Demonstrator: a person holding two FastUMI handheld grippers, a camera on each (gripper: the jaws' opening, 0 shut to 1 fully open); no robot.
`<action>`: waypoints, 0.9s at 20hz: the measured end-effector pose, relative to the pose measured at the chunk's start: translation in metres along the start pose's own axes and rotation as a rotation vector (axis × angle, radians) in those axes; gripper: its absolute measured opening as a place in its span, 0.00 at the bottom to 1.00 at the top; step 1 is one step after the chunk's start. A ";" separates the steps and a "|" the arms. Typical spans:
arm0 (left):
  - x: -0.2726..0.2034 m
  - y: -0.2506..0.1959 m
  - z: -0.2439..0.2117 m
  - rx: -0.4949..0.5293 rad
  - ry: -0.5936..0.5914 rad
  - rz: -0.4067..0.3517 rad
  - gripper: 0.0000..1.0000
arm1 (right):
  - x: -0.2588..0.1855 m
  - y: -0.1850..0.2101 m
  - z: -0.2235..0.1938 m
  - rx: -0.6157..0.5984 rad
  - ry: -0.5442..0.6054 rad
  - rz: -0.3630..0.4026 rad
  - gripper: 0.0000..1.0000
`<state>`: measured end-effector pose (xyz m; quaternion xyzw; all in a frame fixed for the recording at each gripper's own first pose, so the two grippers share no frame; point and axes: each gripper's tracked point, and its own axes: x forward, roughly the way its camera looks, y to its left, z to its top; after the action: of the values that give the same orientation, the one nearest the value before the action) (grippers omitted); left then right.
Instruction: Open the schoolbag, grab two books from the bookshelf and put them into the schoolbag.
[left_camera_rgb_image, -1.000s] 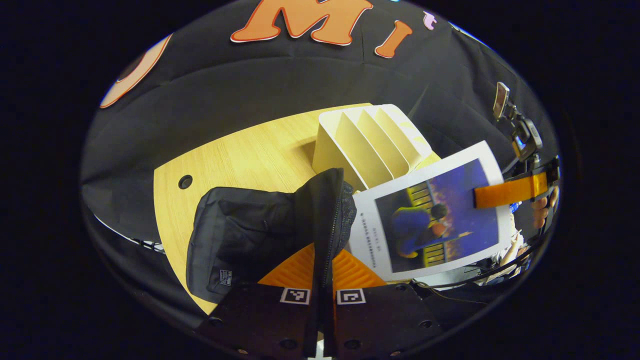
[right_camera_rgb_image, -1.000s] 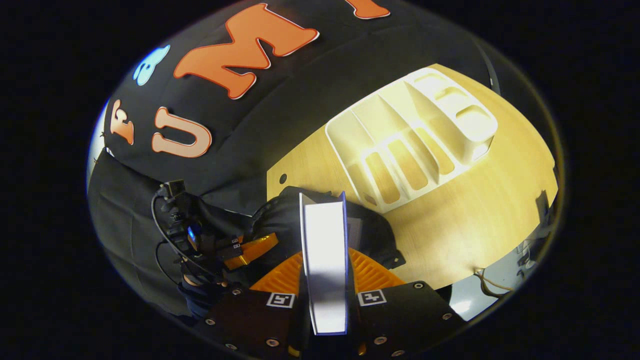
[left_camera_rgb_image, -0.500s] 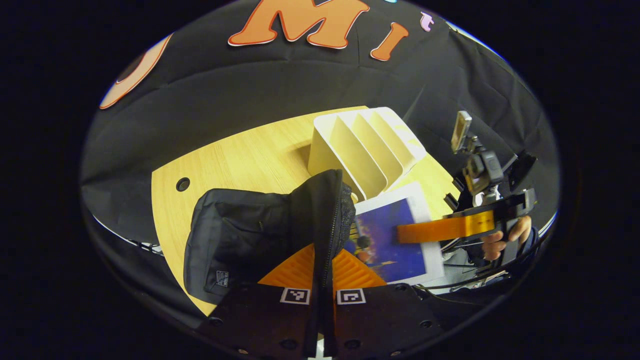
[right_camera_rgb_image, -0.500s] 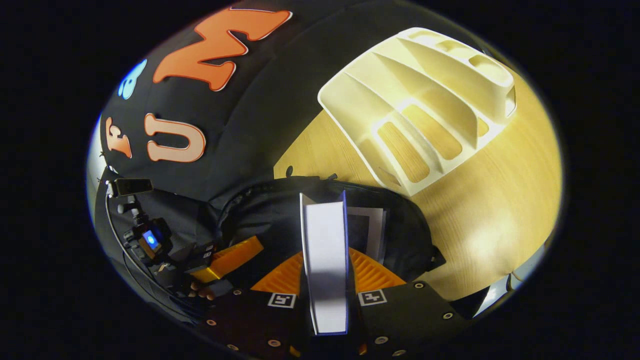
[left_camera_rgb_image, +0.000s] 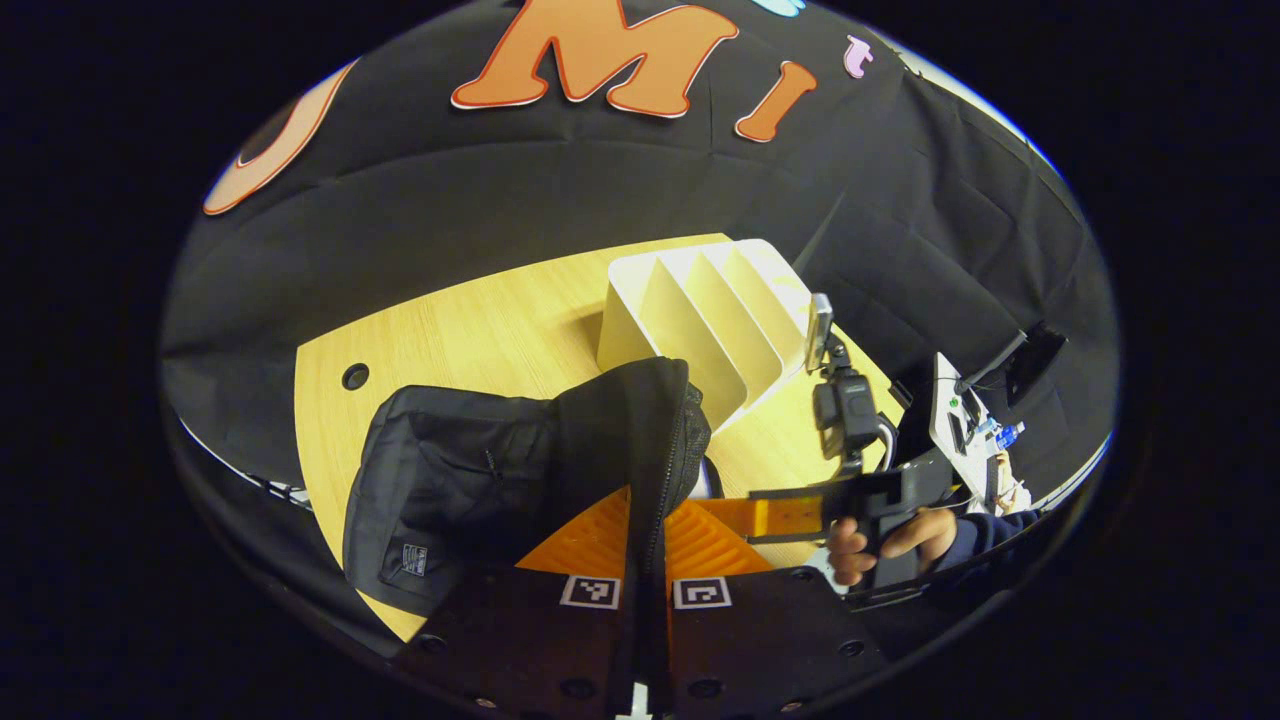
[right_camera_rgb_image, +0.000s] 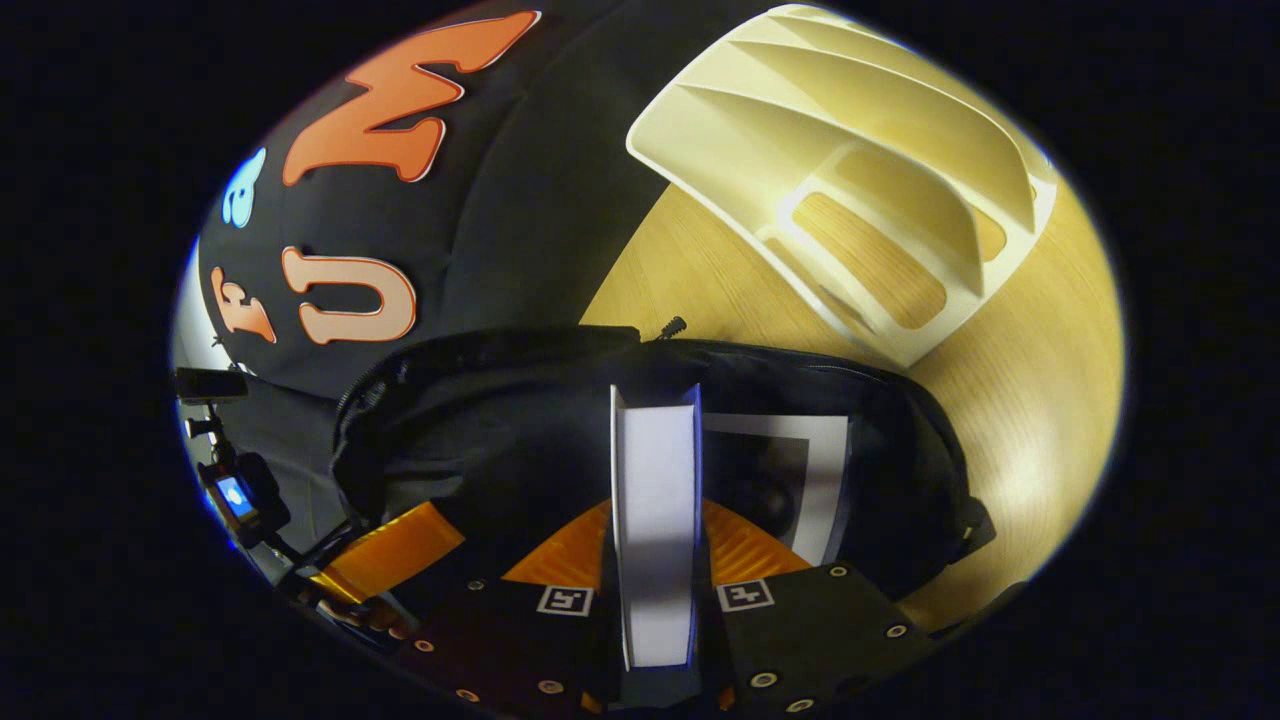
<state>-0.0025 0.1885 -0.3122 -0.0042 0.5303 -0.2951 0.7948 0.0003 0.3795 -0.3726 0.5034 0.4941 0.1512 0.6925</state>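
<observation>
Left gripper pinches the bag rim, holding its mouth open on the table. Right gripper clamps a book, its far end already inside beside another book. Should go in straight, releasing once seated.

no text legible, small label on bag too small to read, square black-and-white markers on left gripper body, same kind of markers on right gripper body, book edge blank
</observation>
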 end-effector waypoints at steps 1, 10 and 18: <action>-0.002 -0.002 0.001 -0.011 -0.001 -0.005 0.06 | 0.007 0.000 -0.003 -0.003 -0.001 0.008 0.30; 0.003 0.008 0.002 -0.026 -0.002 0.003 0.06 | 0.025 -0.012 -0.011 -0.101 0.042 -0.123 0.45; 0.024 0.009 -0.009 -0.025 0.022 0.046 0.06 | -0.062 -0.049 0.029 -0.284 0.010 -0.300 0.76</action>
<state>0.0004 0.1873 -0.3389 0.0013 0.5426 -0.2701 0.7954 -0.0187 0.2973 -0.3810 0.3207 0.5408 0.1170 0.7688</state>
